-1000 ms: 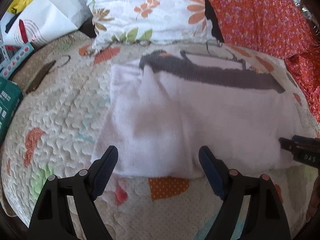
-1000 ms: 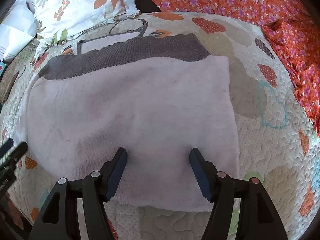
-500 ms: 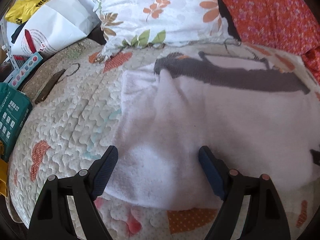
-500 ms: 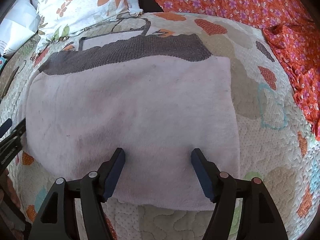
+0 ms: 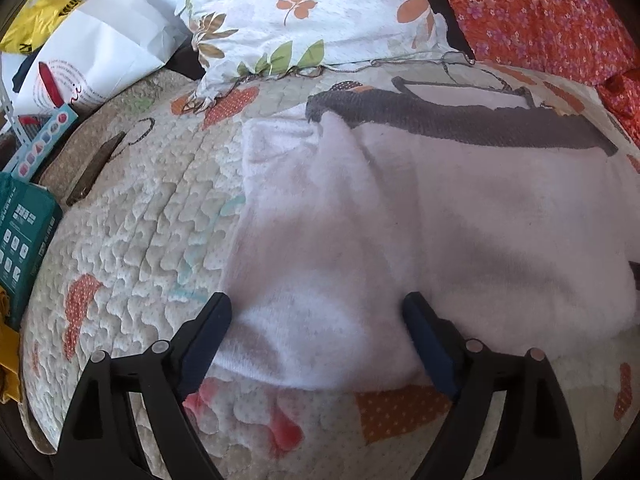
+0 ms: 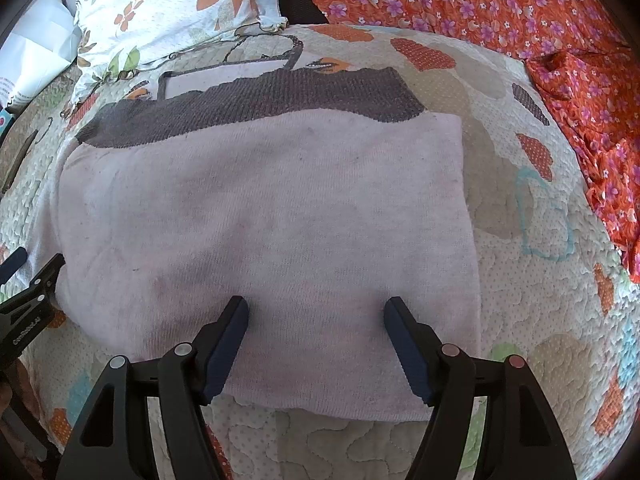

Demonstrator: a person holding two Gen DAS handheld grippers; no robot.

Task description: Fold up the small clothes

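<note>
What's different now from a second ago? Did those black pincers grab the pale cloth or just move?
The left gripper moved in over the near edge of the pale pink garment, swinging left so the right gripper's tip nearly leaves its view. It grabbed nothing; both stay open. The right gripper barely shifted. The garment, its grey band and the quilt lie as before.

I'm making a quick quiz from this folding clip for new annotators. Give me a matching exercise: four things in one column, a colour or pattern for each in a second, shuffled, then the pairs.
Things
1. garment
2. band along the garment's far edge
3. pillow
4. gripper fingers

Colours
A. white with orange flowers and green leaves
B. dark blue pads on black arms
C. pale pink
D. dark grey knit

Pairs: 1-C, 2-D, 3-A, 4-B
</note>
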